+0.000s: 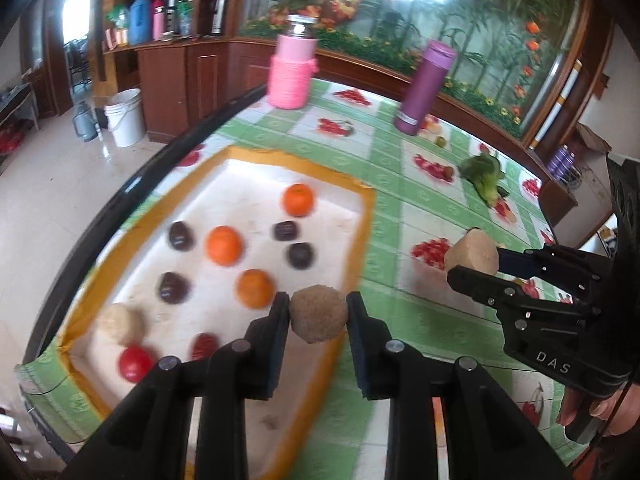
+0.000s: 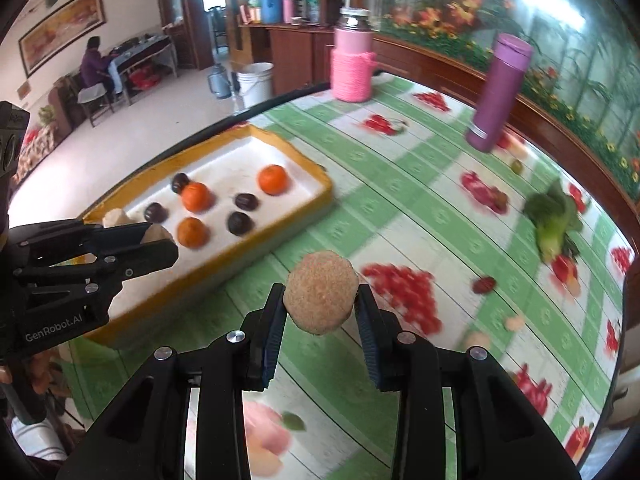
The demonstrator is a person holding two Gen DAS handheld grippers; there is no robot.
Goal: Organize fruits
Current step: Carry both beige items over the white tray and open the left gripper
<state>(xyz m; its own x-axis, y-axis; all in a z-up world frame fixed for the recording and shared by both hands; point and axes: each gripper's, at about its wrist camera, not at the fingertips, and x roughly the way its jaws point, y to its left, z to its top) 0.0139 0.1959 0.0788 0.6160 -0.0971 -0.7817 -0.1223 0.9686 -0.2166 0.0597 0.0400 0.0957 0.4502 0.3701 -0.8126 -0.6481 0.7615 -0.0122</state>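
Note:
My left gripper (image 1: pixel 318 304) is shut on a round brown rough-skinned fruit (image 1: pixel 318 318), held above the near right rim of a yellow-edged white tray (image 1: pixel 368 216). In the tray lie three oranges (image 1: pixel 224 246), several dark fruits (image 1: pixel 174 288), two red fruits (image 1: pixel 134 364) and a pale tan fruit (image 1: pixel 120 322). My right gripper (image 2: pixel 320 294) is shut on a second brown fruit (image 2: pixel 320 292), over the green tablecloth to the right of the tray (image 2: pixel 328 188). Each gripper shows in the other's view: the right gripper (image 1: pixel 474 264) and the left gripper (image 2: pixel 158 238).
A pink flask (image 1: pixel 292 68) and a purple bottle (image 1: pixel 424 88) stand at the back of the table. A leafy green vegetable (image 2: pixel 554 220) lies at the right. The table edge runs close behind the tray. A white bucket (image 2: pixel 256 82) stands on the floor; a person (image 2: pixel 94 68) sits far off.

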